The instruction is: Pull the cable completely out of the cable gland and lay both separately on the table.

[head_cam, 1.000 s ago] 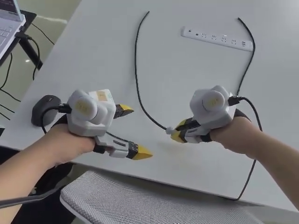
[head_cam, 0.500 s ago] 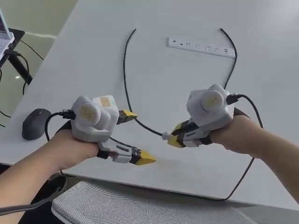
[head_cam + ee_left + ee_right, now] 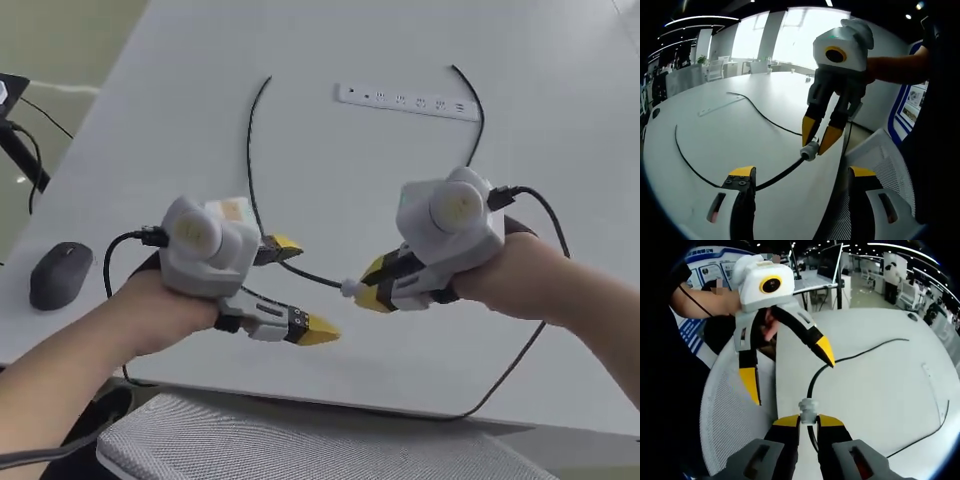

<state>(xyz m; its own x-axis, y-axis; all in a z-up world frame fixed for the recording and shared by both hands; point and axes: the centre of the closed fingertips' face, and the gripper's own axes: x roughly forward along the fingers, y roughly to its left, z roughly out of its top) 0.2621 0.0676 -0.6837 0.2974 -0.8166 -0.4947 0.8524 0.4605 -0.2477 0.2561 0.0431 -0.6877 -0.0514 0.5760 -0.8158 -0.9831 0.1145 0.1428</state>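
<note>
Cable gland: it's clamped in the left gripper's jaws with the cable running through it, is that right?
No. The right gripper, not the left, clamps the cable gland, as the right gripper view shows; the cable does run through it.

Head view: from my head, forward and down, near.
Left gripper view: faces my right gripper, 1 o'clock, close.
Right gripper view: faces my left gripper, 11 o'clock.
Shared: cable gland.

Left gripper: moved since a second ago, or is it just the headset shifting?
Yes. Left gripper has drifted right, away from the mouse, closing on the cable gland held by the right gripper.
</note>
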